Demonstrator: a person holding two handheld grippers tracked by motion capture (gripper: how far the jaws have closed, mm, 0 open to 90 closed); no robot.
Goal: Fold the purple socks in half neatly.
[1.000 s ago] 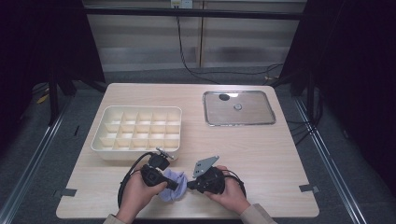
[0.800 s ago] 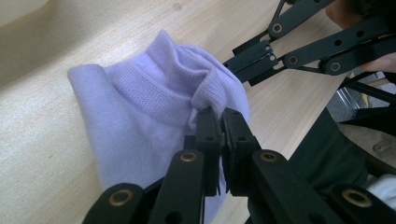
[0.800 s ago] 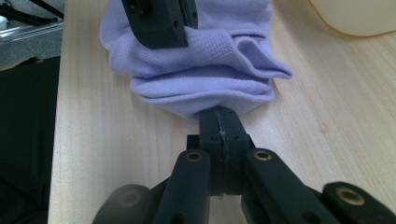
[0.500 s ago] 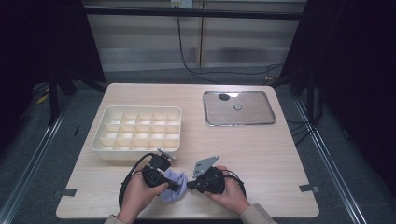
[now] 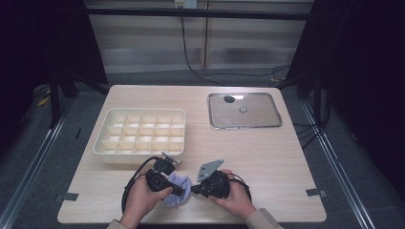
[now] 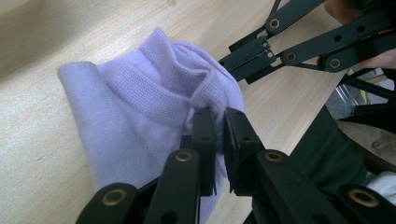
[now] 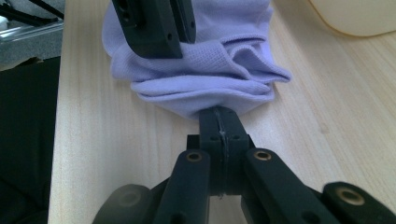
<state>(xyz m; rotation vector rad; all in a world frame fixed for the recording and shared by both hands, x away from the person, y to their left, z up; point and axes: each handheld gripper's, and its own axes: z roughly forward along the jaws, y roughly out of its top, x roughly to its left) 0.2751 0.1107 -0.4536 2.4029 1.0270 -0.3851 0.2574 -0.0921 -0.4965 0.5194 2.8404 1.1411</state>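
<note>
A bunched lilac sock is lying low in the centre of the high view, on the near part of the wooden table, pinched between two hand-held tools. In the left gripper view the ribbed cuff is folding over itself just above the black jaws.

The left gripper has just been easing its jaws apart: a narrow slit is now showing between them, and the cloth is sitting at their tips rather than being pressed — its hold looks to be loosening, while both hands and the sock are staying where they were a second ago. The right gripper is staying tightly together, with a fold of the sock's edge appearing to be nipped at its very tip. My reading is that the sock is passing to the right tool's keeping, or being re-gripped for another fold.

Outward, the cream divided tray is sitting just above and left of the hands, its near wall close to the left gripper's cable. The glass-lidded metal pan is lying well apart at upper right. Bare tabletop is opening to the right of the hands and towards the centre; the table's near edge is running just below the wrists, leaving little room that way.
</note>
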